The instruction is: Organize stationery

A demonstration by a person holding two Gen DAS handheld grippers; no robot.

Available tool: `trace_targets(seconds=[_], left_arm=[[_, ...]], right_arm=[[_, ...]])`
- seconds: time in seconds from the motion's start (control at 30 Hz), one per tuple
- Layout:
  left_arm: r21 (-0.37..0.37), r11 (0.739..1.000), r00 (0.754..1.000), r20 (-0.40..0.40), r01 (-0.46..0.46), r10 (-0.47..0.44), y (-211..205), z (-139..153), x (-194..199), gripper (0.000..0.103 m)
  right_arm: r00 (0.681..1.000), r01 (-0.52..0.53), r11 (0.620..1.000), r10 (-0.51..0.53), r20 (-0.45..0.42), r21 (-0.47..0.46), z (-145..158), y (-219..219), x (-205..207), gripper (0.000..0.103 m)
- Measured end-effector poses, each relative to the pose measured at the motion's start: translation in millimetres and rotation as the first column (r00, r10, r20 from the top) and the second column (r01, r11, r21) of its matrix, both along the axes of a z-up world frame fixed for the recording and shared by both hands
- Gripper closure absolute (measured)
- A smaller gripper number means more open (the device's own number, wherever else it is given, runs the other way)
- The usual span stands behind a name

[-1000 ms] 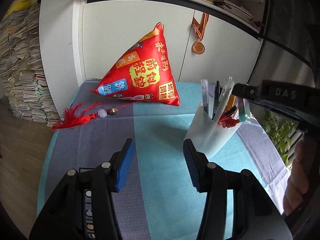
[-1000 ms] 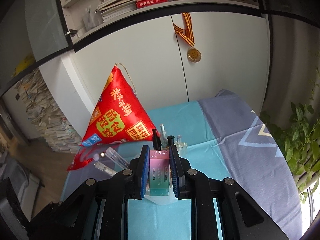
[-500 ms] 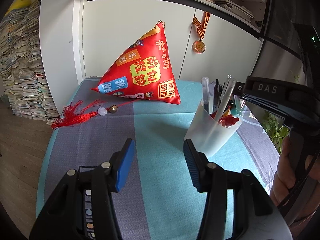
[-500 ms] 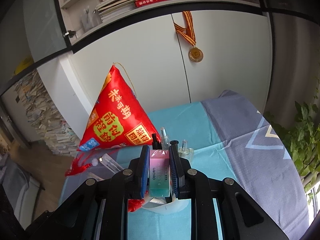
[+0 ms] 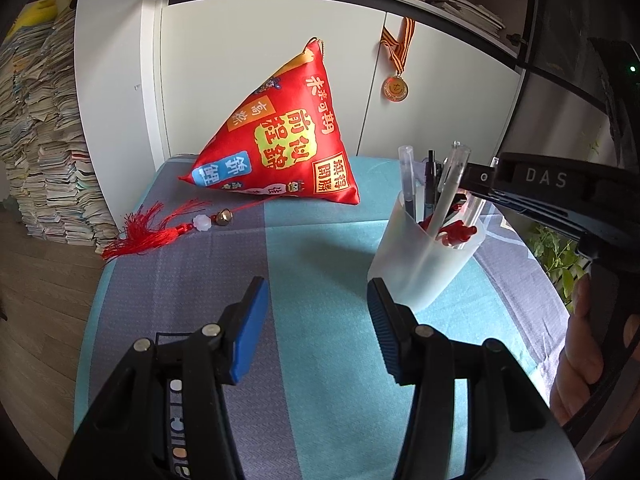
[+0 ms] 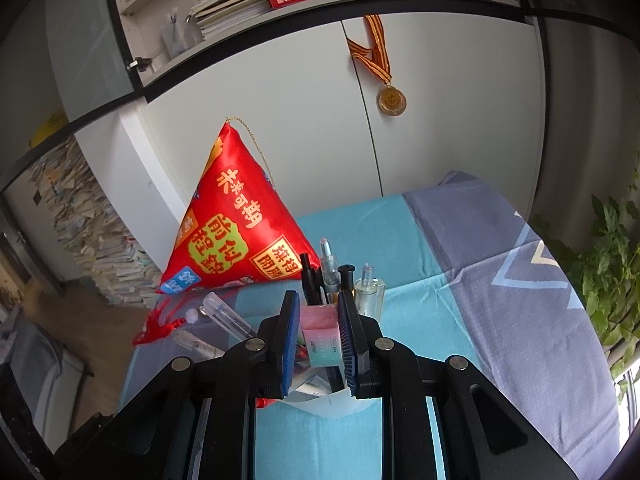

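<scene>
A frosted white pen cup (image 5: 424, 258) stands on the blue and grey tablecloth (image 5: 304, 264), with several pens (image 5: 408, 178) in it. My left gripper (image 5: 316, 308) is open and empty, low over the cloth, its right finger just beside the cup's base. My right gripper (image 6: 319, 334) is shut on a pink and mint eraser (image 6: 321, 336) and holds it inside the mouth of the cup (image 6: 320, 398), among the pens (image 6: 310, 280). In the left wrist view the right gripper's body (image 5: 560, 192) reaches over the cup from the right.
A red tetrahedral pillow (image 5: 280, 136) with a red tassel (image 5: 152, 232) sits at the back of the table, against white cabinets. A medal (image 5: 396, 88) hangs on a cabinet door. Stacked papers (image 5: 44, 152) stand at the left, a plant (image 6: 612, 272) at the right.
My right gripper has lowered with the eraser, from above the pens down into the cup's mouth. The left gripper has stayed in place, open.
</scene>
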State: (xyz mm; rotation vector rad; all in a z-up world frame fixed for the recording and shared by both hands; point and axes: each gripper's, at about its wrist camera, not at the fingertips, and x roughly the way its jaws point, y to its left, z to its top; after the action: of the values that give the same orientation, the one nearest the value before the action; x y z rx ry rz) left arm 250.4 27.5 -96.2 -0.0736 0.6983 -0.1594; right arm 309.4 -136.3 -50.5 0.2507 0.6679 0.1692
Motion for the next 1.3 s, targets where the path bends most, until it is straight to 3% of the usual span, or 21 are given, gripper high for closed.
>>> trace_targets(seconds=[0.3,0.47,0.83,0.9,1.07,1.13,1.2,1.3], left_arm=[[0.023,1.000,1.000,0.009,0.001,-0.001,-3,-2,-1,0.053],[0.038,0.999,1.000,0.009,0.005,-0.005,-7,-3,-1,0.049],[0.096,0.995,0.997,0.078,-0.017,0.010,-17,0,-8,0.038],[0.106,0.994,0.997,0.081,-0.021,0.012,-18,9,-14,0.037],[0.092,0.995,0.991,0.132,-0.049,0.036,-16,36,-48,0.024],[0.088,0.995,0.988,0.151,-0.055,0.041,-15,44,-66,0.022],[0.093,0.994,0.986,0.163,-0.054,0.038,-14,50,-82,0.020],[0.102,0.993,0.983,0.180,-0.063,0.044,-11,58,-106,0.017]], right_arm=[[1.000,-0.004,1.000,0.004,0.002,0.013,4,-6,-13,0.082],[1.000,-0.002,0.999,0.003,0.013,-0.053,8,-10,-37,0.082],[1.000,-0.013,0.996,0.014,0.016,-0.090,10,-27,-95,0.081],[1.000,-0.013,0.994,0.015,0.016,-0.109,11,-29,-105,0.077],[0.999,-0.004,0.987,0.012,0.052,-0.161,24,-28,-130,0.071],[0.997,0.010,0.985,0.003,0.076,-0.173,32,-27,-141,0.061],[0.995,0.014,0.987,0.002,0.099,-0.160,38,-26,-153,0.043],[0.993,0.019,0.988,-0.001,0.120,-0.151,46,-25,-171,0.041]])
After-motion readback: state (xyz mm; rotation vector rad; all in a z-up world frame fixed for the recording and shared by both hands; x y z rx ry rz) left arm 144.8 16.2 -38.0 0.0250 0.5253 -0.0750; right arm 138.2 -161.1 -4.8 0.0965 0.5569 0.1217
